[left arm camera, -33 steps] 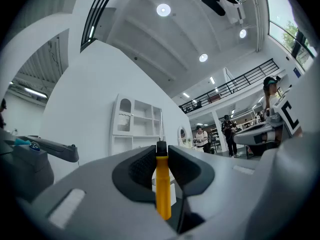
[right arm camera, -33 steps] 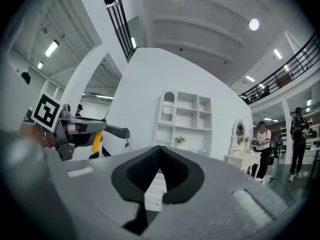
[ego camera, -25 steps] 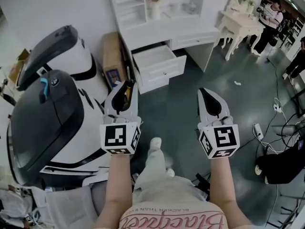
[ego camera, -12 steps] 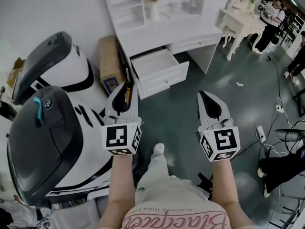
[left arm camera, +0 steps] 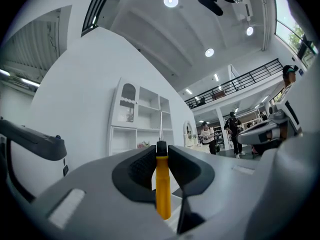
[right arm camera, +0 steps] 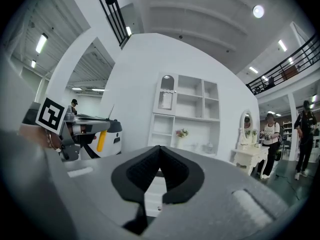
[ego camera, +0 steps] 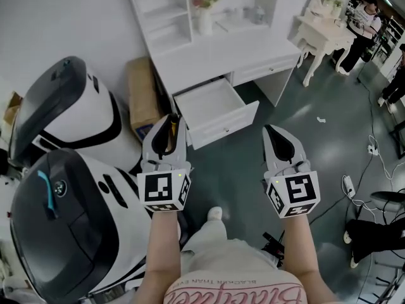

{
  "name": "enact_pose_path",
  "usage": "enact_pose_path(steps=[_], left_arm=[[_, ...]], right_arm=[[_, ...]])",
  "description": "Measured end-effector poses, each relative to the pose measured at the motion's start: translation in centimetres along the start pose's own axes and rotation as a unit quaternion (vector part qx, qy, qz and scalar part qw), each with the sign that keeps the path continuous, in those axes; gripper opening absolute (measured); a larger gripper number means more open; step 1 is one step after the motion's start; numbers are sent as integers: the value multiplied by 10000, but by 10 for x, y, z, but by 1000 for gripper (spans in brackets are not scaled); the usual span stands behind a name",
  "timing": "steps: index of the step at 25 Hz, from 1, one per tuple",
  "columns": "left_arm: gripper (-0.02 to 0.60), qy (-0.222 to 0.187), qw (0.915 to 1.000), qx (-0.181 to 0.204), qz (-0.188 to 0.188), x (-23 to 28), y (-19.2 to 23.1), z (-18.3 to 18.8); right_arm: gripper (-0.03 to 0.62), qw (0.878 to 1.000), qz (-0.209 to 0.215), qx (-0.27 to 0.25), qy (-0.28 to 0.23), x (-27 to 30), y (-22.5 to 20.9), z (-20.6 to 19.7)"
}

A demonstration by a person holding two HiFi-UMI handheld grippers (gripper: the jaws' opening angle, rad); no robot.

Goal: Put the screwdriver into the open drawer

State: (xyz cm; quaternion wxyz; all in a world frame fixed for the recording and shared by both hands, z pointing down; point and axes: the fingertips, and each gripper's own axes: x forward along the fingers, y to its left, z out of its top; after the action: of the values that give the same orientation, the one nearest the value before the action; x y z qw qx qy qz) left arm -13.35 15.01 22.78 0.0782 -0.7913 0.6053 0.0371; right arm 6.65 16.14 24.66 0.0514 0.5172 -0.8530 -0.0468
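Screwdriver (left arm camera: 162, 189) seemingly upright in left tool (ego camera: 166, 124)

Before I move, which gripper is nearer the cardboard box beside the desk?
Left. The left gripper, holding the screwdriver, is just right of the cardboard box in the head view. The right gripper is farther right, past the open drawer.

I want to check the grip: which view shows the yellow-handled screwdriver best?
The left gripper view: the yellow-handled metal screwdriver is clamped between the jaws of the left hand-held gripper, its shaft sticking out beyond them. The head view shows only a narrow part of it; the right gripper view shows its handle small and far off.
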Motion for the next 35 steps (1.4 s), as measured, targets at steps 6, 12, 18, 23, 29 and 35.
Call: enact_pose_path(steps=[6, 12, 18, 23, 29, 35], left_arm=[[92, 20, 9998, -47, -170, 45, 31, -11], [92, -30, 9998, -143, -139, 72, 57, -18], [92, -30, 9997, -217, -125, 85, 66, -24], [92, -15, 9995, -298, -94, 100, 71, -30], [92, 51, 9994, -334, -69, 128, 72, -39], [92, 162, 9993, -346, -24, 166, 68, -54]], right_arm=[[1, 9999, -151, 35, 18, 51, -5, 3], [0, 9997, -219, -45, 114, 76, -9, -2], [1, 9996, -244, -6, 124, 94, -17, -3], [1, 9997, -184, -20, 144, 111, -22, -5], [2, 9997, -143, 38, 177, 135, -39, -10], [2, 9996, -61, 119, 238, 164, -65, -23]])
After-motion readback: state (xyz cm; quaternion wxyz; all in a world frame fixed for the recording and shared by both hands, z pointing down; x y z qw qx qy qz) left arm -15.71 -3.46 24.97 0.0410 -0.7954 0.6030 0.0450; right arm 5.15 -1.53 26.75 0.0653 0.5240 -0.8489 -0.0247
